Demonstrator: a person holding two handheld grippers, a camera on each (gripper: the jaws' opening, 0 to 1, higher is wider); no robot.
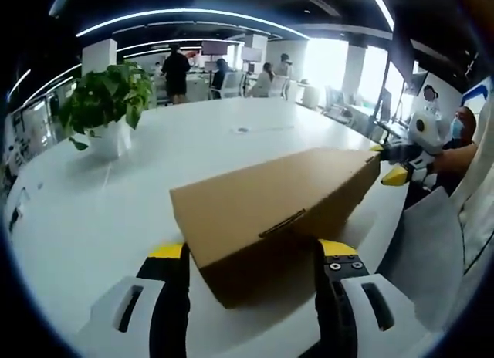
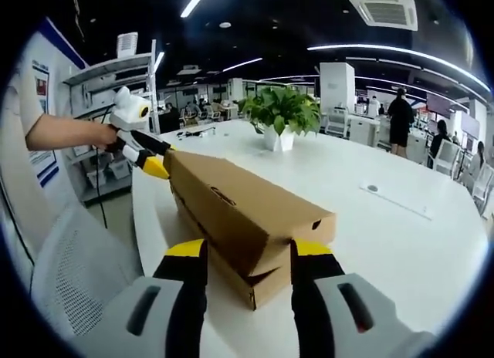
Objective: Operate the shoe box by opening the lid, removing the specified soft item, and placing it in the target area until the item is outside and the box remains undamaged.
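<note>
The left gripper [image 1: 251,254] is held with jaws spread at one end of the shoe box [image 1: 270,207]; the right gripper [image 2: 248,250] is likewise parted at the opposite end. The box is set on the white tabletop [image 1: 193,146], its lid slightly raised. A potted plant [image 2: 282,115] is seen beyond.

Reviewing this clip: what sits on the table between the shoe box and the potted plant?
Nothing; in the left gripper view, bare white table separates the shoe box from the potted plant.
</note>
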